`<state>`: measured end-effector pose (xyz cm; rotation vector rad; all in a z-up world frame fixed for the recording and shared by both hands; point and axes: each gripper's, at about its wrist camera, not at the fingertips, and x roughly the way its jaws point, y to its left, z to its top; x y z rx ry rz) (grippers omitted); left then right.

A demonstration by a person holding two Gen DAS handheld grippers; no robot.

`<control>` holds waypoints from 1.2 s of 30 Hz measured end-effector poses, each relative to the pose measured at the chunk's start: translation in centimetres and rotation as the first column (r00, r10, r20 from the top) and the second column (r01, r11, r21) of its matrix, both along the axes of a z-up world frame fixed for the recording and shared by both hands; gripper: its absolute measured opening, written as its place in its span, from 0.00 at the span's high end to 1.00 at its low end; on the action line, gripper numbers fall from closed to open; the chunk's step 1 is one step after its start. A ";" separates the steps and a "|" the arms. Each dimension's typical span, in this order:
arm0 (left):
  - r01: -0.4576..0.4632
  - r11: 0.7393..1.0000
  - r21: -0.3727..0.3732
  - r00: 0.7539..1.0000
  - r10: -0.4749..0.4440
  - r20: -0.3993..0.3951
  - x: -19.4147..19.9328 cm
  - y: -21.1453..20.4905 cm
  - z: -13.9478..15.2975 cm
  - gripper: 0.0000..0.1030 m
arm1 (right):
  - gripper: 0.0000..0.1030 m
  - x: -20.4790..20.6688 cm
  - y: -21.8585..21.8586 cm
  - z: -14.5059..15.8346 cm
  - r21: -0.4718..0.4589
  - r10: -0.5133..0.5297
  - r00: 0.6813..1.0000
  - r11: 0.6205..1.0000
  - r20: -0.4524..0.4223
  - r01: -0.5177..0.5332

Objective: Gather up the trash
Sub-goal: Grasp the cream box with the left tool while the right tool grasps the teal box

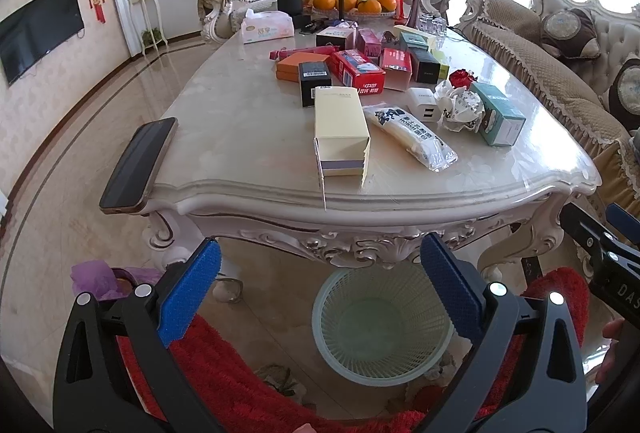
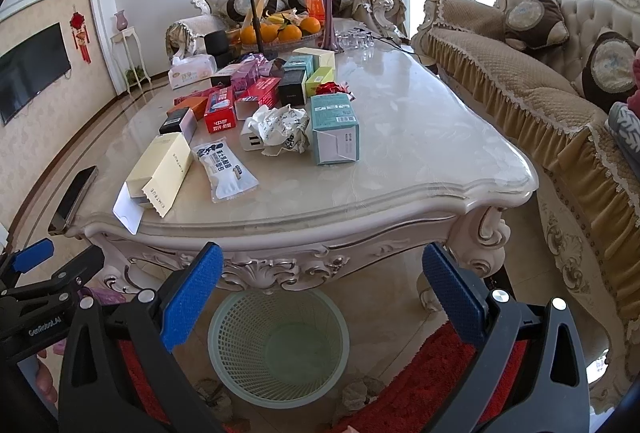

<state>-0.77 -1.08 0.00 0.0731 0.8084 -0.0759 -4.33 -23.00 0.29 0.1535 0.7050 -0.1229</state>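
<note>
The far boxes on the cream marble worktop (image 1: 248,113) overlap into a jumble, and the print on the crumpled white printed paper wad (image 2: 282,129) is unreadable. Both the left gripper (image 1: 320,289) and right gripper (image 2: 322,293) hang released, jaws wide, holding nothing, low before the worktop's carved edge, with the pale green mesh plastic wastebasket (image 1: 382,325) on the floor between each pair of fingers. Only the right view shows the long tan sofa (image 2: 520,81) fully.
</note>
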 end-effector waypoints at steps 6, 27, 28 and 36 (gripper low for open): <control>0.022 1.000 -0.020 0.998 -0.021 0.057 1.4 -0.1 -1.3 0.06 | 0.07 1.6 -1.5 0.3 0.002 -0.004 0.996 1.000 0.089 0.004; 0.003 0.993 -0.120 1.000 0.001 0.028 13.2 -1.7 -4.5 0.06 | 0.07 15.0 -6.1 -3.3 -0.063 0.077 0.997 0.995 -0.018 -0.078; 0.004 0.993 -0.121 1.000 -0.002 0.022 13.3 -1.7 -4.7 0.06 | 0.07 15.0 -6.4 -3.4 -0.067 0.076 0.997 0.995 -0.022 -0.077; -0.025 0.992 -0.125 1.000 0.025 -0.005 14.5 -1.4 -5.6 0.06 | 0.08 16.6 -6.2 -4.5 -0.095 0.101 0.993 0.990 -0.054 -0.106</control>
